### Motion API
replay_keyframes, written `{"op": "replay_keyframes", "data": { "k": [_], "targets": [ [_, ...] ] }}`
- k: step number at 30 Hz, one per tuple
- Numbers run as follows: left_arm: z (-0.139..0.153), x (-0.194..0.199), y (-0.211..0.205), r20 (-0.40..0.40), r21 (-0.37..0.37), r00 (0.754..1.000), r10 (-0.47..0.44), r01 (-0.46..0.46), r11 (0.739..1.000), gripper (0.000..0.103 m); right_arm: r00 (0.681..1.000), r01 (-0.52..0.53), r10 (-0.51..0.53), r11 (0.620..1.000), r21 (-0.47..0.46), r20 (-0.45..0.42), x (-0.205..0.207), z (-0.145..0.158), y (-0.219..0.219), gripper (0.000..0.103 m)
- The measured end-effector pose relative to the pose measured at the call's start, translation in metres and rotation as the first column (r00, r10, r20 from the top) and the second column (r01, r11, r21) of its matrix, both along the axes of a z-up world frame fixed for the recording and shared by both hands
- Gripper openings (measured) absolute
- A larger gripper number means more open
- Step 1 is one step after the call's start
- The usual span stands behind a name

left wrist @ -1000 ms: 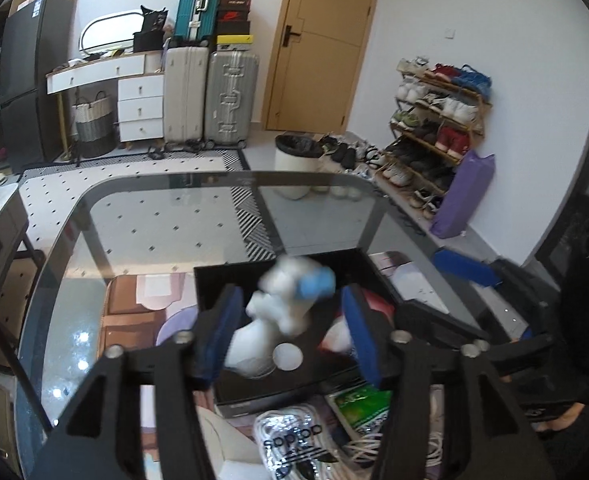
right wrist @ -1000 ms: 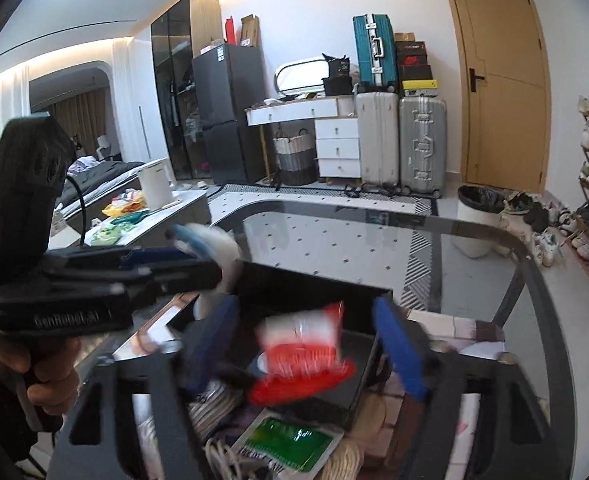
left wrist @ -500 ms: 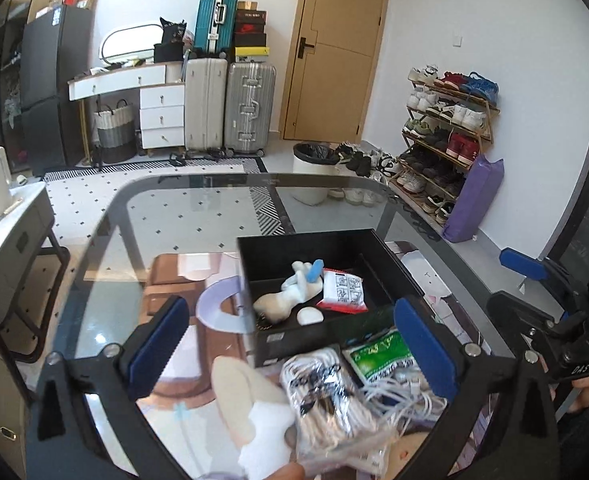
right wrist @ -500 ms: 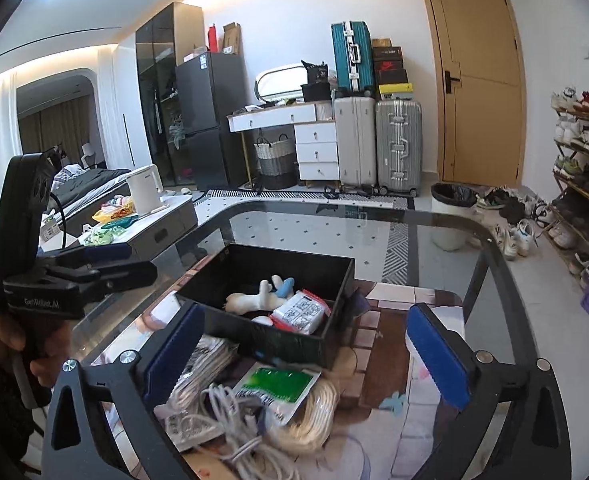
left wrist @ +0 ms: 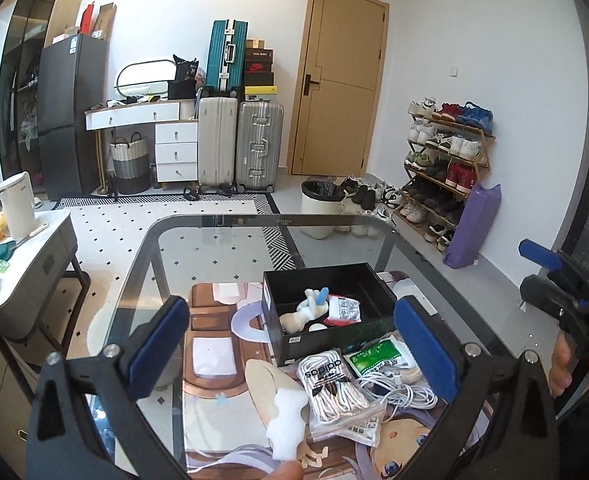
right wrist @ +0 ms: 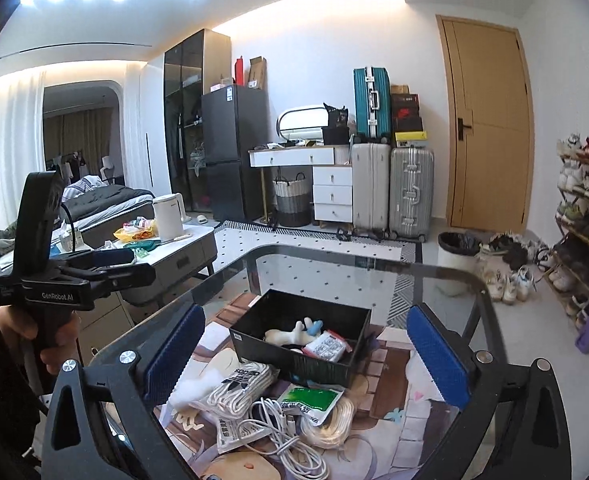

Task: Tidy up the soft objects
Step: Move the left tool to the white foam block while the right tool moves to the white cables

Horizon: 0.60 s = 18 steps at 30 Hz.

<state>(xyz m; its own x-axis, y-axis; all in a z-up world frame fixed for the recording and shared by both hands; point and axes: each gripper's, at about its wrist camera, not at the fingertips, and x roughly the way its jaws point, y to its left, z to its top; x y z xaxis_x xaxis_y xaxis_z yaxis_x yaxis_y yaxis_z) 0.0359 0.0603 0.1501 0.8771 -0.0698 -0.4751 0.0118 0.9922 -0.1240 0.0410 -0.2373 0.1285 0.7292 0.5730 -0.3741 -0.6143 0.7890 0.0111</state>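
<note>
The far half of the glass-topped table [left wrist: 222, 248] lies bare, leaving open passage beyond the open black rectangular box [left wrist: 326, 334]. In front of the box, a heap of bagged white laces [left wrist: 330, 384], a green-and-white packet [left wrist: 378, 360] and loose white cables [left wrist: 398, 394] crowds the near approach. To its left, the printed cartoon mat [left wrist: 214, 360] carries only a white foam scrap [left wrist: 288, 420], so that side stays passable.

A black open-topped box [left wrist: 326, 336] on a glass table [left wrist: 214, 248] holds a white plush toy with blue tip [left wrist: 306, 310] lying beside a red-and-white packet [left wrist: 344, 310].
</note>
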Motion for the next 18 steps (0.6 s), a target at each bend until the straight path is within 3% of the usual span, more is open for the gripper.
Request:
{"op": "replay_keyframes", "data": {
  "k": [13,18],
  "targets": [
    [-0.031,-0.01,0.003,-0.05,0.012,0.997,0.054,-0.053,0.999,0.103,0.992,0.022,-0.025,0.999,-0.03,-0.126,-0.003,-0.043,-0.018,0.102],
    [-0.048,-0.013,0.004,-0.064,-0.015,0.996,0.057,-0.058,0.998,0.103,0.983,0.038,-0.048,0.998,-0.056,-0.177,0.001,-0.063,-0.023,0.102]
  ]
}}
